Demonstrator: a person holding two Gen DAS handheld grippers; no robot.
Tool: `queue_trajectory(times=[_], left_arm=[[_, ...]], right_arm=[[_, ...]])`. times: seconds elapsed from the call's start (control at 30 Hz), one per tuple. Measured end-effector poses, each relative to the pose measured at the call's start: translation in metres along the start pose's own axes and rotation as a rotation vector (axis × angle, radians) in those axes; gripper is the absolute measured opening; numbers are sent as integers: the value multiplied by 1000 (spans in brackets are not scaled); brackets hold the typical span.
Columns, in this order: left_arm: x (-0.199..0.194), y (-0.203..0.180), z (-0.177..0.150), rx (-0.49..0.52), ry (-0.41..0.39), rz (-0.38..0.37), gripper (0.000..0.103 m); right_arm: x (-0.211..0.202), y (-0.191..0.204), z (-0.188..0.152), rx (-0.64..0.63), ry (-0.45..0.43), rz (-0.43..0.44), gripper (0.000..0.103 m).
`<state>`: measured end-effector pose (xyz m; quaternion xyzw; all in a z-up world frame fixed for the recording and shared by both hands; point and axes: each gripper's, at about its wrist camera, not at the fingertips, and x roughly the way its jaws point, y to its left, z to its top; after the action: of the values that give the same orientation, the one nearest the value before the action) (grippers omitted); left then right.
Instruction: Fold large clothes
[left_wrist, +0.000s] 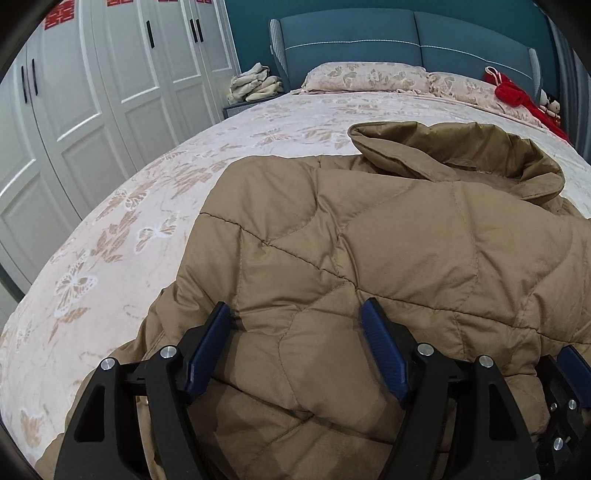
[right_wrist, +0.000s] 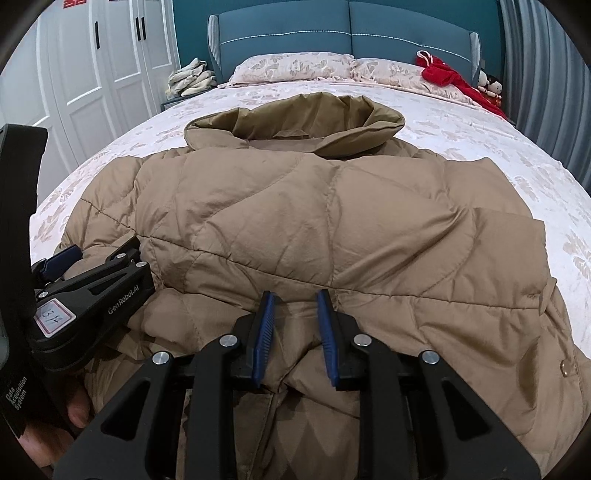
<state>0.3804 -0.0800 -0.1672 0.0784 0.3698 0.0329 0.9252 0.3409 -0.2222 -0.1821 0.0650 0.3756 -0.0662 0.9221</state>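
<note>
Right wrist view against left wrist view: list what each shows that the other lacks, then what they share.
Only the right wrist view shows the jacket's right edge with a snap button, the whole left gripper from the side, and part of a hand. Only the left wrist view shows the wide stretch of bedspread to the jacket's left. Both show the tan quilted jacket spread on the bed, its collar, the pillows, the blue headboard, the red item and the white wardrobe.
</note>
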Motion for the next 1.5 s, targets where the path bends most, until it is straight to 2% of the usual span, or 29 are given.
queue_trajectory(times=[0.53,0.67,0.77,0.8,0.83,0.87,0.93,1.0,1.1,1.13,1.2,1.23,1.33,1.43,1.5], left_arm=[[-1,-6,-7,12,-45,46,72],[-1,-6,-5,18,-34,48,72],[-3,-4,2,21,4,27,72],[-4,2,8,14,34,-10,72],[-7,7,13,10,58,-44,74],[-11,14,18,10,89,-86,76],[-22,26,30,12,106,-133,77],[-33,35,47,2,92,-169,81],[-40,41,88,-73,96,-301,86],[-33,39,106,-120,126,-373,88],[-17,30,124,-170,190,-456,88],[4,21,135,-200,253,-500,88],[40,4,143,-262,322,-473,87],[70,-11,142,-282,409,-508,84],[78,-16,142,-295,419,-533,83]], right_arm=[[-1,3,-4,-2,-39,-12,23],[0,4,-4,0,-35,-11,23],[-1,1,1,15,-7,6,23],[-3,-2,5,28,14,20,24],[-8,-6,8,40,40,32,33],[-15,-11,11,50,57,40,47],[-34,-25,15,92,62,92,57],[-52,-46,28,143,46,146,57],[-56,-72,61,222,34,154,57],[-51,-82,75,267,30,177,58],[-37,-94,98,335,23,214,58],[-28,-98,107,364,24,224,58],[10,-105,128,438,52,241,59],[46,-108,131,501,105,289,52],[66,-109,130,534,127,293,45]])
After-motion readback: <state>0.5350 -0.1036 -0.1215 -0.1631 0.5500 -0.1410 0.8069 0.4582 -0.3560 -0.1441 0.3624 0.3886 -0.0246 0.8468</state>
